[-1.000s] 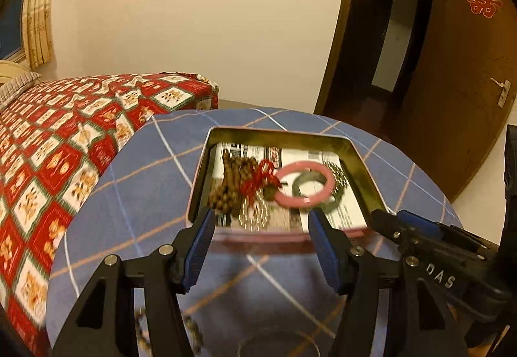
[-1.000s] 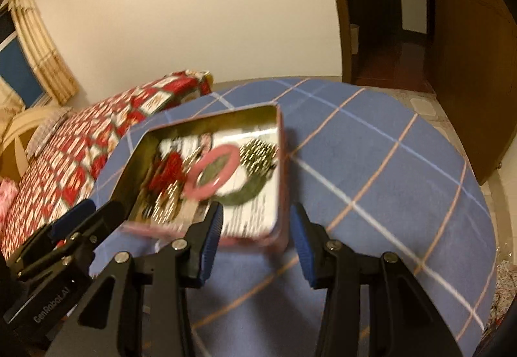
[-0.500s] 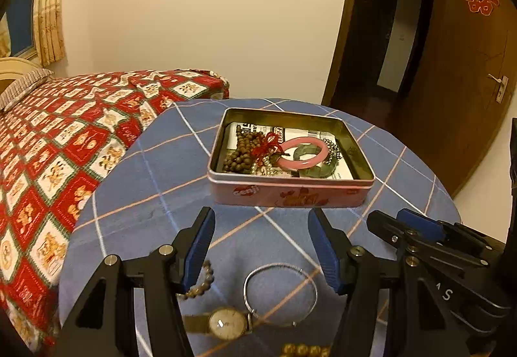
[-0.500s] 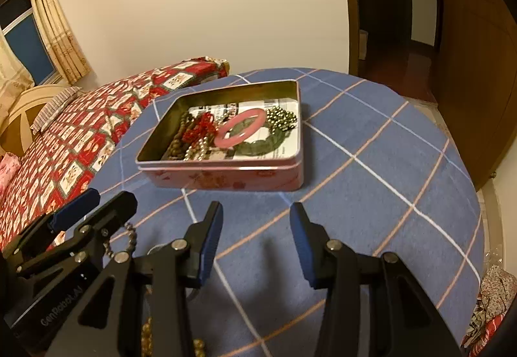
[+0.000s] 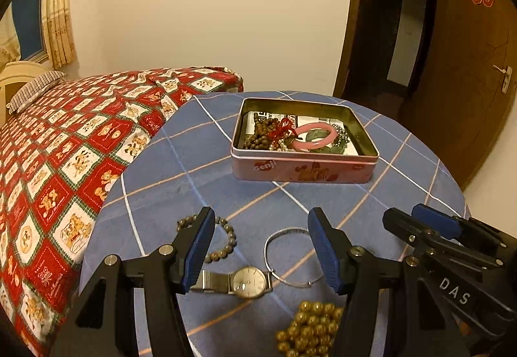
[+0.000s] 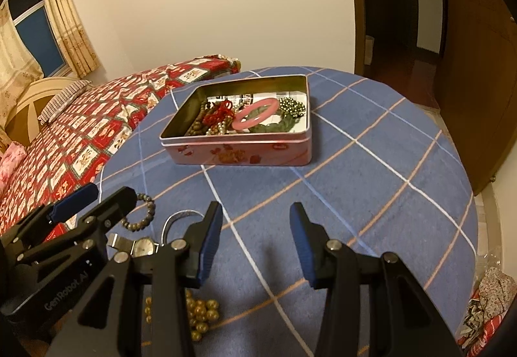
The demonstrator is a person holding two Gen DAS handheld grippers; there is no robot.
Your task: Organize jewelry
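A pink tin box (image 5: 303,168) (image 6: 239,155) stands open on the round blue table, holding a pink bangle (image 5: 315,136) (image 6: 257,113), a green bangle, brown beads and a red knot. Near the front edge lie a brown bead bracelet (image 5: 226,240) (image 6: 142,216), a silver bangle (image 5: 290,257), a gold watch (image 5: 248,282) (image 6: 143,245) and gold beads (image 5: 310,328) (image 6: 198,313). My left gripper (image 5: 261,247) is open and empty above the silver bangle and watch. My right gripper (image 6: 255,242) is open and empty over bare cloth, right of the loose pieces.
The blue checked tablecloth (image 6: 371,169) covers the round table. A bed with a red patterned cover (image 5: 64,147) lies close on the left. A wooden door (image 5: 468,66) stands open at the right. Crumpled wrapping (image 6: 488,302) lies on the floor at right.
Both grippers have pulled back from the tin box toward the table's near edge. The loose bracelet, bangle, watch and gold beads have come into view beneath them.
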